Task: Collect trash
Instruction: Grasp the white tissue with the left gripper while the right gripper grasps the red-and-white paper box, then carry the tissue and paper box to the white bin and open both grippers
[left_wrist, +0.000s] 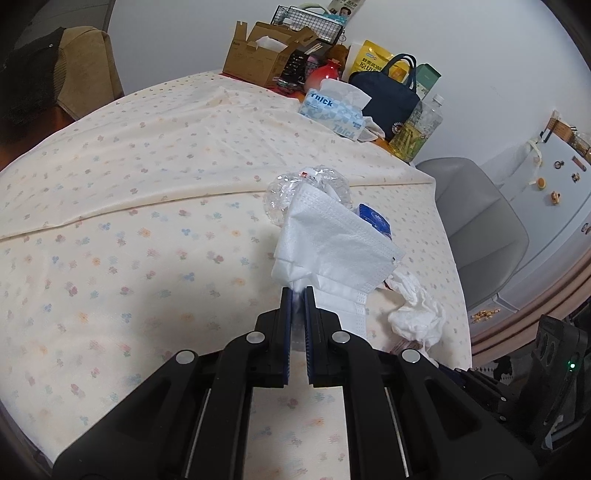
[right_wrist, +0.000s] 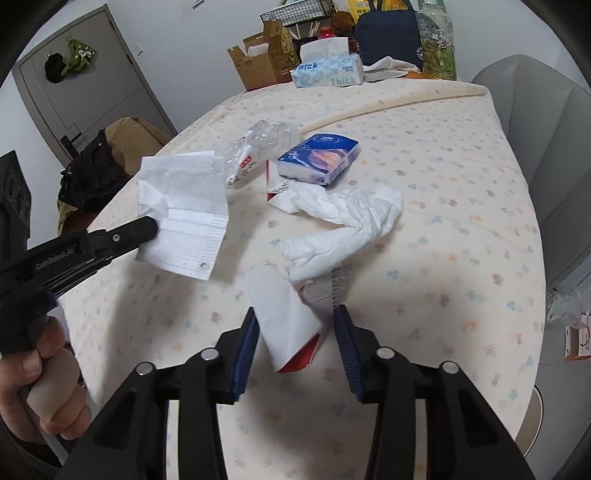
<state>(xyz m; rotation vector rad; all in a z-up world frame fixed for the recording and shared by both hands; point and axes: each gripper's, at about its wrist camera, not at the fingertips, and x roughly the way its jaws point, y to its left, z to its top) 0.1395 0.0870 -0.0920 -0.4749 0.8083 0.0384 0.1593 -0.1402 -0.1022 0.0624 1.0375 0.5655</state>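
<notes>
The left gripper (left_wrist: 297, 291) has its jaws clamped together on the edge of a white pleated disposable face mask (left_wrist: 332, 243), which hangs lifted above the floral-patterned cream tablecloth surface (left_wrist: 129, 221); from the right wrist view the same mask (right_wrist: 184, 214) is seen pinched at its near edge, clear of the cloth. The right gripper (right_wrist: 295, 325) has its jaws spread apart on either side of a crumpled white paper wrapper with a red edge (right_wrist: 288, 317) lying on the surface, and whether the pads touch it is hard to tell from this angle. Just beyond that wrapper lies a twisted white crumpled tissue (right_wrist: 347, 225), touching it at one end. Farther out are a small blue-wrapped pocket tissue pack (right_wrist: 319, 157), a crushed clear plastic bottle (right_wrist: 262, 142) beside it, and a flattened white and red paper carton scrap (right_wrist: 275, 184) between them. At the far edge of the surface stand a blue and white "Thick" tissue box (right_wrist: 327, 68), an open brown cardboard box (right_wrist: 258, 62), a navy handbag (right_wrist: 388, 33) and a clear bottle of yellow liquid (right_wrist: 437, 44). A grey chair (right_wrist: 546, 147) stands to the right.
</notes>
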